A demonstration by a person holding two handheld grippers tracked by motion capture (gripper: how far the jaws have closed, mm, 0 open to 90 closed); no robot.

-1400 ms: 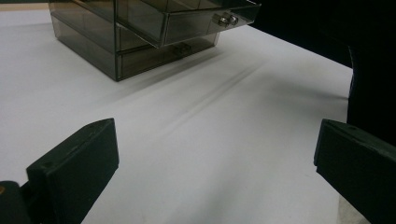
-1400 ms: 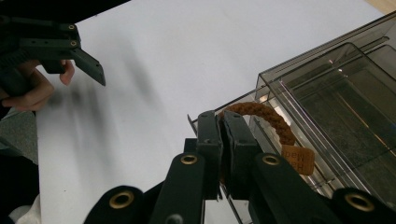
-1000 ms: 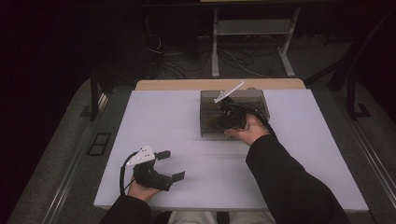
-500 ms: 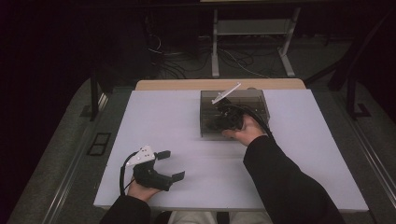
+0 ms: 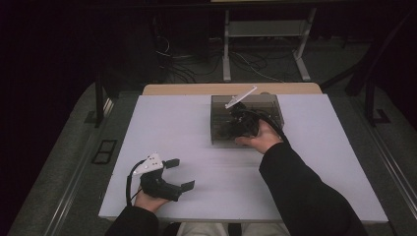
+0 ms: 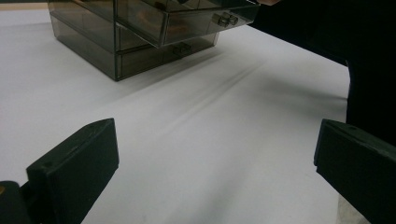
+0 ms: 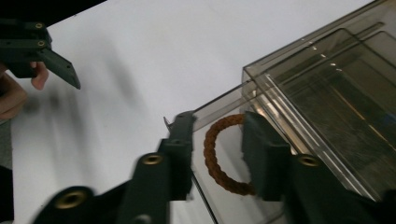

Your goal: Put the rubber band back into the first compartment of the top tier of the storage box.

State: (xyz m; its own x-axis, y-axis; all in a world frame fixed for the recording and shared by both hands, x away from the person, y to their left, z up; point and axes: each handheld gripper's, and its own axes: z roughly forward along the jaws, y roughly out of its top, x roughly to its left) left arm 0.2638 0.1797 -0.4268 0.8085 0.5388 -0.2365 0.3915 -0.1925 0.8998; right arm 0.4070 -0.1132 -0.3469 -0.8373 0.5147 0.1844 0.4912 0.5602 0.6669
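White tabletop (image 5: 196, 128) fills the scene, with dark floor and cables beyond its far edge. At the near left, the left gripper (image 5: 178, 174) rests on the table in the person's hand, its jaws spread wide with nothing between them; the left gripper view looks across bare table between them toward the box. Right of centre, near the far edge, stands a smoky clear drawer box (image 5: 221, 129) with its top drawer (image 7: 224, 105) pulled out. Over that drawer hangs the right gripper (image 7: 215, 140), whose jaws have just been opening; they now stand partly apart, one outside the drawer's front wall and one inside, pressing on nothing. A brown braided ring (image 7: 212, 154), perhaps a hair tie or bracelet, lies in the drawer between and below those jaws, and looks to be free of them. It is likely light and soft and would flex under a pinch, so a grip across one side of the braid should hold. The clear plastic drawer looks slippery and would probably slide or rattle if nudged.
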